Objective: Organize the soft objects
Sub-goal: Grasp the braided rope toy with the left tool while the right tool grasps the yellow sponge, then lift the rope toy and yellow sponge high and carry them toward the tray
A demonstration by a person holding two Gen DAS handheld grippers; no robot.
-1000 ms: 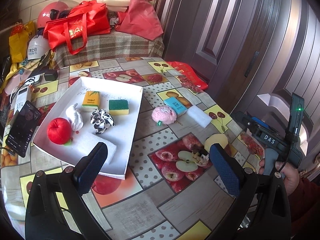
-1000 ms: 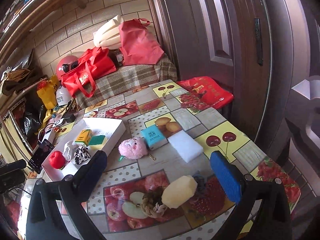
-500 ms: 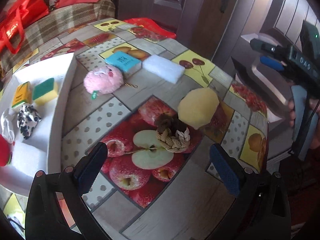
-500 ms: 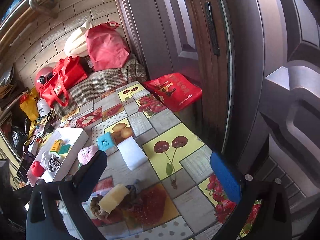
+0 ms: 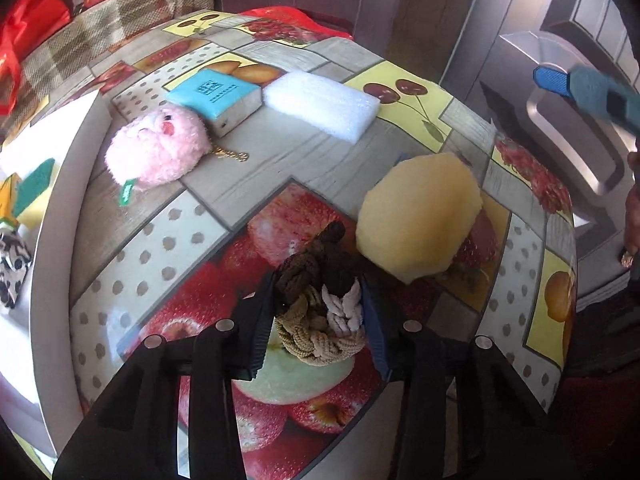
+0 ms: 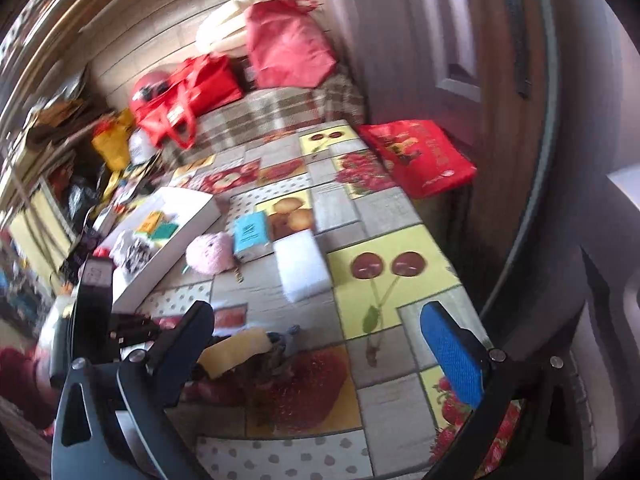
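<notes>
So on my left wrist cam the left gripper point(image 5: 318, 316) just snapped its jaws in, and they're now pinching the braided bundle of brown, tan and white hair ties point(image 5: 318, 304) right between the pads, sitting on the apple print of the fruit-patterned surface point(image 5: 248, 168). Just past it, touching, is the pale yellow sponge chunk point(image 5: 420, 220). Further out: the fluffy pink plush ball point(image 5: 156, 152) with a gold chain, then the teal tissue pack point(image 5: 214, 90) with white print I can't read, and the white foam block point(image 5: 322, 100) beside it. The white tray point(image 5: 60, 208) runs along the left edge.

The right wrist cam is blurry, but it gives what the left doesn't: the right gripper point(image 6: 320, 340) with jaws spread wide and nothing in them, the left rig's black body down low on the left, and way back a plaid-covered bench point(image 6: 280, 112) piled with red bags point(image 6: 196, 88). The hair ties are mostly hidden there behind the sponge.
</notes>
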